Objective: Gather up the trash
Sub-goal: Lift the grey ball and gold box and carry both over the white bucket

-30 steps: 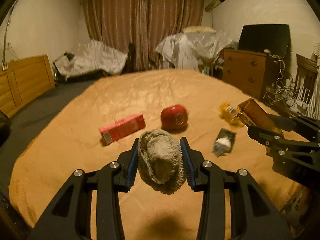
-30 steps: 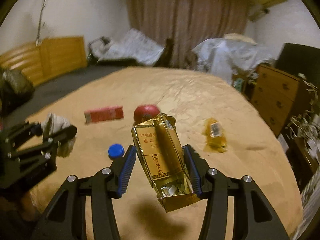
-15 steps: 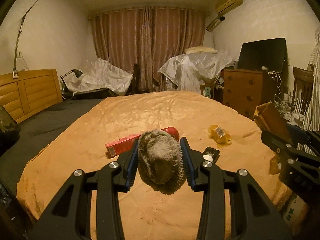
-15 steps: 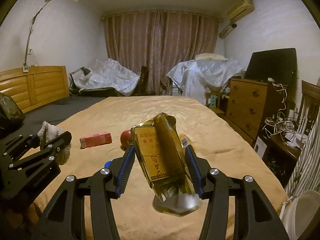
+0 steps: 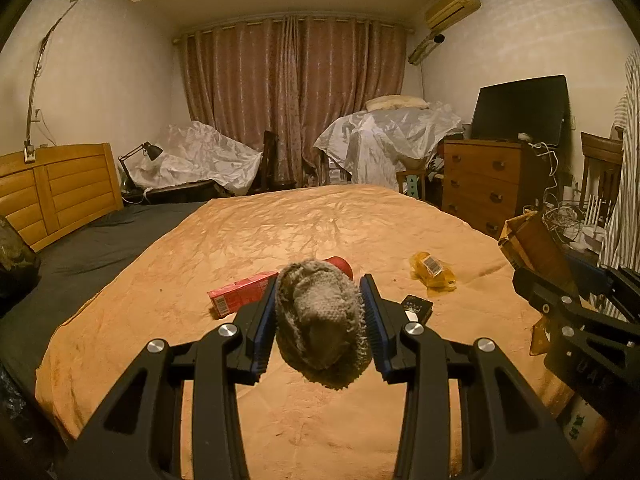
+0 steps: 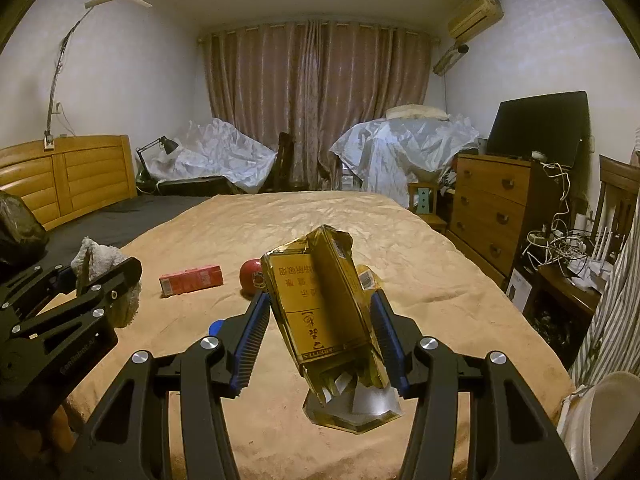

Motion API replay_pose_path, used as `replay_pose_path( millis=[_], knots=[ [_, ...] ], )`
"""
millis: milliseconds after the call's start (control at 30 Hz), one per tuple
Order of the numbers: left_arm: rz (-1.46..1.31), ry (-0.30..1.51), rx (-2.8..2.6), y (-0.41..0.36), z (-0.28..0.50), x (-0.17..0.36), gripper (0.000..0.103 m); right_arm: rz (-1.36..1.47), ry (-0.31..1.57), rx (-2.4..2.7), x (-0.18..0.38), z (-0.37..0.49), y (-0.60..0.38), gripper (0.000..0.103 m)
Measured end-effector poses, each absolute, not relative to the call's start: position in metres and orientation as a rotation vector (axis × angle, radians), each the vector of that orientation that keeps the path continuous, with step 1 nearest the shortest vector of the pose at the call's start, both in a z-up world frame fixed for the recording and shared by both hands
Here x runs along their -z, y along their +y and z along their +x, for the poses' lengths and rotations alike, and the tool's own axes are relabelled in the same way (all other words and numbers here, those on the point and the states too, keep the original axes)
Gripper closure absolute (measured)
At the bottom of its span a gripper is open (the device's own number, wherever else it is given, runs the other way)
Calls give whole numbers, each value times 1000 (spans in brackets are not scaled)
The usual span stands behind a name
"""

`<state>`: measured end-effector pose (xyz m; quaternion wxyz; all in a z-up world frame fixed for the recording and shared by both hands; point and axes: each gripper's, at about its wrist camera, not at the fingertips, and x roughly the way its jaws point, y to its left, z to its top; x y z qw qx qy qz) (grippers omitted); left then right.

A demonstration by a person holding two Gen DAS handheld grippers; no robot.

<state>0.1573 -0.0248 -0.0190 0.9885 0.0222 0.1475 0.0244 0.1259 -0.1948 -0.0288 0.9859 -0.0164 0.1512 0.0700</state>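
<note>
My left gripper [image 5: 319, 322] is shut on a crumpled grey-white wad of cloth [image 5: 320, 320], held above the orange bedspread [image 5: 280, 232]. My right gripper [image 6: 322, 334] is shut on a torn gold carton [image 6: 324, 312], tilted, with foil hanging from its open end. On the bed lie a red box [image 5: 240, 295], a red round can [image 6: 250, 276], a yellow wrapper [image 5: 433, 271], a small black packet [image 5: 418, 307] and a blue cap [image 6: 216, 326]. The right gripper shows at the right edge of the left wrist view, and the left one at the left of the right wrist view.
A wooden headboard [image 5: 60, 188] and a dark sheet [image 5: 88, 248] lie to the left. A wooden dresser [image 6: 496, 216] with a black screen stands at the right, with tangled cables beside it. Plastic-covered furniture [image 5: 384, 140] stands before the curtains. A dark bag [image 6: 18, 228] sits far left.
Both grippers drew back from the bed and tipped up, so more of the room shows. Each kept hold of its item. Little moved in the last half second.
</note>
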Motion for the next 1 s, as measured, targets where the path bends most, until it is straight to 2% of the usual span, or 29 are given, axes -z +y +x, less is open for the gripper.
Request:
replay_pose_path(
  millis=[500, 1000],
  knots=[
    [67, 326, 41, -60, 163, 16, 64, -27, 342, -101, 15, 119, -224, 49],
    [126, 315, 295, -186, 154, 11, 64, -2, 354, 154, -3, 71, -372, 49]
  ],
)
